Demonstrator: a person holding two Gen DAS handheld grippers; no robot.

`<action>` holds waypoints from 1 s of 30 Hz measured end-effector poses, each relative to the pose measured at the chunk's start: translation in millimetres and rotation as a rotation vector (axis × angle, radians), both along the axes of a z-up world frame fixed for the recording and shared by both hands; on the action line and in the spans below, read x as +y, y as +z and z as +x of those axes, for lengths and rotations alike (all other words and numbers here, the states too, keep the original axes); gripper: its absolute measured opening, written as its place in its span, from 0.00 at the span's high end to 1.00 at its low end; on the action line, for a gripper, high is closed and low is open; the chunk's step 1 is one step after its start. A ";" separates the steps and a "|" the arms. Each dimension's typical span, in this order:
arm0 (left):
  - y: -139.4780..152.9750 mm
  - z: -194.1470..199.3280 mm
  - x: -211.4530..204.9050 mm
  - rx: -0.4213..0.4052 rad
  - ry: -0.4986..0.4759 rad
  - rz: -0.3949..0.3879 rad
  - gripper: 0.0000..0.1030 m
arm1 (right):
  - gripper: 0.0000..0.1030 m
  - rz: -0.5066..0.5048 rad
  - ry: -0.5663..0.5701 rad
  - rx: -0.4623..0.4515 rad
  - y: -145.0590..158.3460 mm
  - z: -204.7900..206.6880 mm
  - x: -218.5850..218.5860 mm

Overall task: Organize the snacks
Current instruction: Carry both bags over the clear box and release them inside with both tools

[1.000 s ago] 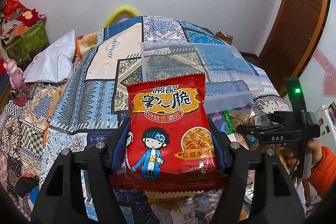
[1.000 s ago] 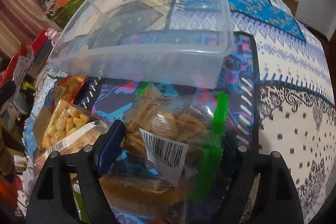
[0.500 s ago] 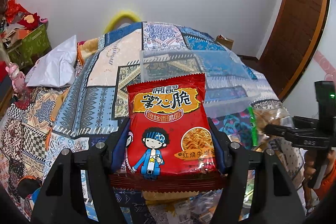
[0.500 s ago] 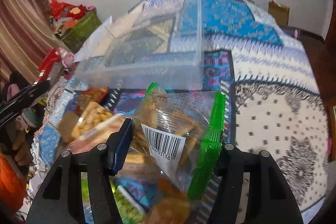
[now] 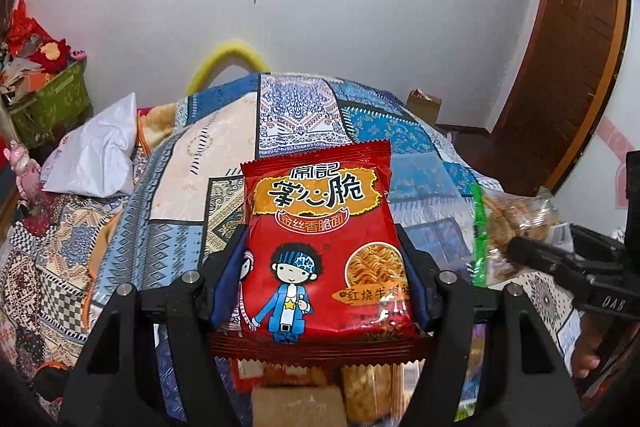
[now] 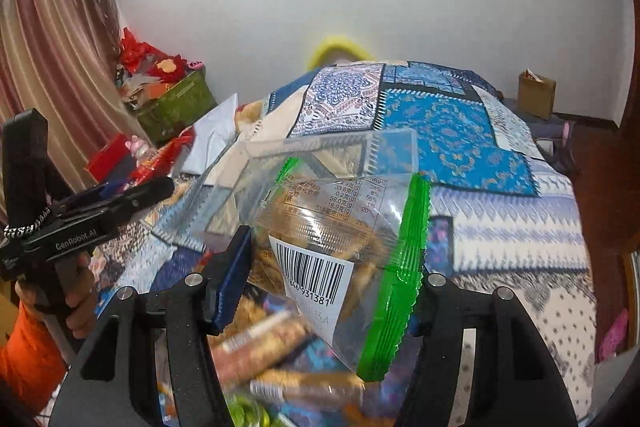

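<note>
Both grippers hold a snack packet up over the patterned bed.

Left gripper [image 5: 320, 291] is clamped on a red noodle snack packet [image 5: 320, 247], which stands upright at the centre of the left wrist frame, its blue pads pressing the packet's two sides. Right gripper [image 6: 324, 279] is closed on a clear biscuit bag with green edges [image 6: 340, 247], tilted a little, barcode label facing the camera, at the centre of the right wrist frame. Behind that bag, in the middle of the frame, a clear plastic box [image 6: 320, 155] sits on the patchwork bedspread [image 6: 460, 131]. Along the bottom of both frames lies a blurred heap of other snack packets [image 6: 272, 347]. A white pillow [image 5: 96, 151] lies at the middle left of the left wrist frame.
</note>
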State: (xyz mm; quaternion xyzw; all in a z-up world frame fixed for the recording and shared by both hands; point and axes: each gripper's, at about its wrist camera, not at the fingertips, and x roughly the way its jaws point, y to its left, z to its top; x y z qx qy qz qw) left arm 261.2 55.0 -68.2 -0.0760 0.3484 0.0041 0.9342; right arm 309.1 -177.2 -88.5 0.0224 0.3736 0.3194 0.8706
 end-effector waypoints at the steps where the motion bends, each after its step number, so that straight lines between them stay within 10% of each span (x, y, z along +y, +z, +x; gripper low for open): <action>1: -3.7 9.6 0.5 0.016 0.000 -0.006 0.35 | 0.44 -0.001 -0.002 0.004 -1.5 3.3 4.5; 18: -88.2 84.1 -13.4 0.228 -0.046 0.066 0.35 | 0.42 -0.153 0.018 0.104 -64.7 61.0 56.8; 30: -56.7 56.5 -2.7 0.159 -0.044 0.022 0.33 | 0.32 -0.136 0.012 0.084 -41.7 42.6 37.5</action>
